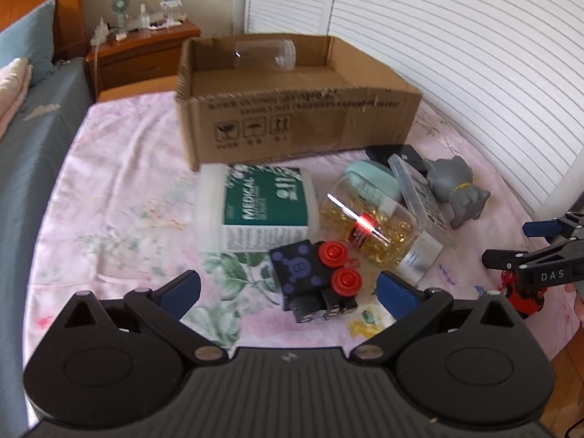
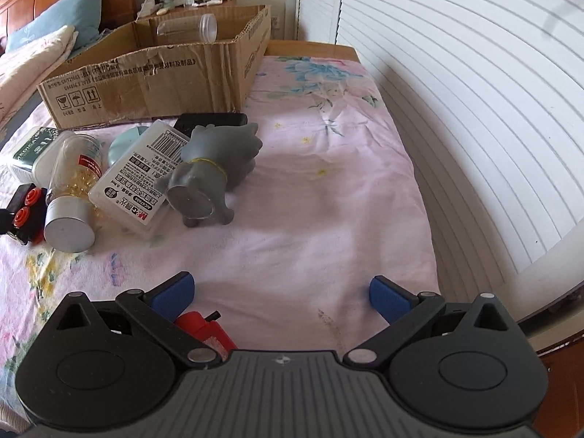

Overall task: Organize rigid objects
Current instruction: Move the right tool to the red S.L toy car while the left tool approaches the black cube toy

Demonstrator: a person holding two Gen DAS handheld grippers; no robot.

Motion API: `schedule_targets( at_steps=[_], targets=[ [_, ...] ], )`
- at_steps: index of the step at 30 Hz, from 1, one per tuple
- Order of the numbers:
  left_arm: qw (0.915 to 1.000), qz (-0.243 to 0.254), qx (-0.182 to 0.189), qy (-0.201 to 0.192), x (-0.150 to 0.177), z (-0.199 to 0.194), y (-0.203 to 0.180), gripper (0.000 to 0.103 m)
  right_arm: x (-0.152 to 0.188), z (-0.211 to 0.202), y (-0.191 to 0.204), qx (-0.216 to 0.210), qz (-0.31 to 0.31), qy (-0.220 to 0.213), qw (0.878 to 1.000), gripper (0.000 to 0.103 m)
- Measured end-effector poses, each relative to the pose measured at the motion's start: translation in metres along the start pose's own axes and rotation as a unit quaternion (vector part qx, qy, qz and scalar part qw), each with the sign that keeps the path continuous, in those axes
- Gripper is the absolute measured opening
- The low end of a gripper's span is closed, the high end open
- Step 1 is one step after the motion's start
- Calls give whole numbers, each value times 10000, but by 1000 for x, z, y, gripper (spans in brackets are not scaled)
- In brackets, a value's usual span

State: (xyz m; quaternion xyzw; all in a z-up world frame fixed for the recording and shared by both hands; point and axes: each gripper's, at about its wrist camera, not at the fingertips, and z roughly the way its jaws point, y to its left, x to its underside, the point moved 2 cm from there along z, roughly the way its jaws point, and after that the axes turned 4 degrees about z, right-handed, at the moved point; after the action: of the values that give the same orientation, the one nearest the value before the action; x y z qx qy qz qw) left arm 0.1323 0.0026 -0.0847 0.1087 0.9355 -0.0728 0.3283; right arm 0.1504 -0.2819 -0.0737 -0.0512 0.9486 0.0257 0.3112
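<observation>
A cardboard box (image 1: 292, 127) (image 2: 153, 84) stands on the pink floral sheet with a clear plastic jar (image 1: 264, 54) (image 2: 188, 29) lying inside. In front of it lies a pile: a white medical wipes tub (image 1: 255, 208), a clear bottle of yellow capsules (image 1: 368, 226) (image 2: 73, 182), a black toy with red wheels (image 1: 314, 277) (image 2: 23, 211), a translucent flat case (image 2: 142, 179), a mint round case (image 1: 372, 182) and a grey toy figure (image 1: 456, 189) (image 2: 211, 171). My left gripper (image 1: 288, 288) is open just before the black toy. My right gripper (image 2: 281, 292) is open and empty, above a red toy (image 2: 204, 328).
A wooden nightstand (image 1: 142, 54) with a small fan and bottles stands behind the box. Pillows and a teal blanket (image 1: 33, 153) lie on the left. White louvred doors (image 2: 456, 91) run along the right. The bed's wooden edge (image 2: 310, 47) shows past the sheet.
</observation>
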Motion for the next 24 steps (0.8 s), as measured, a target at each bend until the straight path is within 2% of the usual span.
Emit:
schedule_targets(
  at_steps=[7, 16, 24],
  targets=[
    [9999, 11, -49, 159, 3, 24, -4, 102, 3, -1, 1, 49, 81, -146, 9998, 103],
    [9987, 200, -448, 142, 17, 17, 13, 102, 5, -2, 0, 51, 80, -231, 9997, 103],
    [9967, -225, -754, 203, 25, 6, 48, 103, 9, -4, 1, 9, 1, -247, 9997, 103]
  ],
)
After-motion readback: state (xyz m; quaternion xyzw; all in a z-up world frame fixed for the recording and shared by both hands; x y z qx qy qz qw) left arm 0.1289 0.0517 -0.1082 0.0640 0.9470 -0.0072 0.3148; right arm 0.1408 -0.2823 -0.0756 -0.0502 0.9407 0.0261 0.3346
